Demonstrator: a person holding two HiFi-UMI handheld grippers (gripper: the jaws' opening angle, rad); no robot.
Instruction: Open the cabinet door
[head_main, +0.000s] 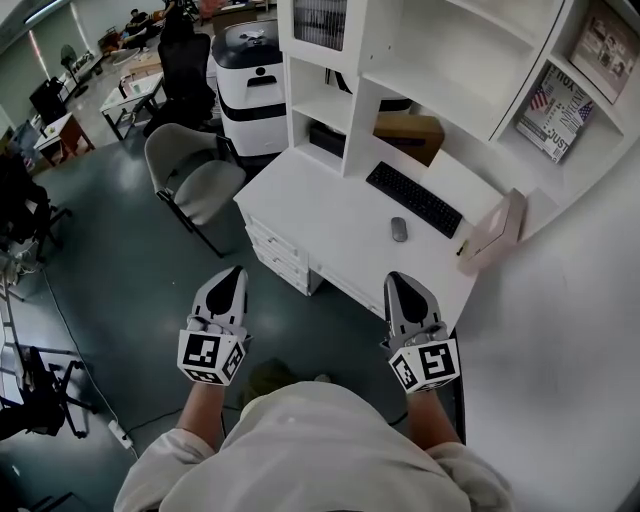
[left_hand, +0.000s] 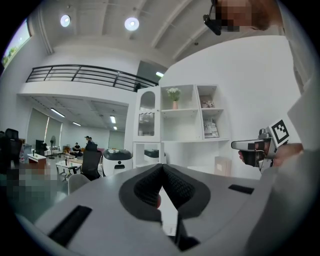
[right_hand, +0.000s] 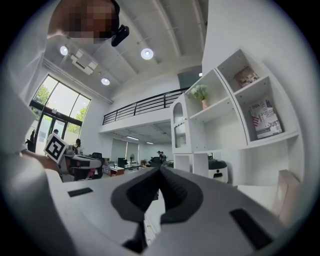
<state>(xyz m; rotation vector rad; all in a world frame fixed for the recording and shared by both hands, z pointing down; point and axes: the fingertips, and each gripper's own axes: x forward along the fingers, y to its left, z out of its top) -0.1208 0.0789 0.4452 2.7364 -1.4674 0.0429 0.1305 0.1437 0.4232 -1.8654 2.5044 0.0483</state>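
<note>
Left gripper and right gripper, both clenched on nothing, are hovering before the white desk; the glass-fronted cabinet door is standing above that desk.

Layout: desk stands against the shelf unit. On the desk, the keyboard lies far and the mouse just near of it. A chair sits left of the desk. The cabinet door is at the shelf unit's far left. Near side: left gripper over the floor, left of the desk; right gripper over its near edge.
</note>
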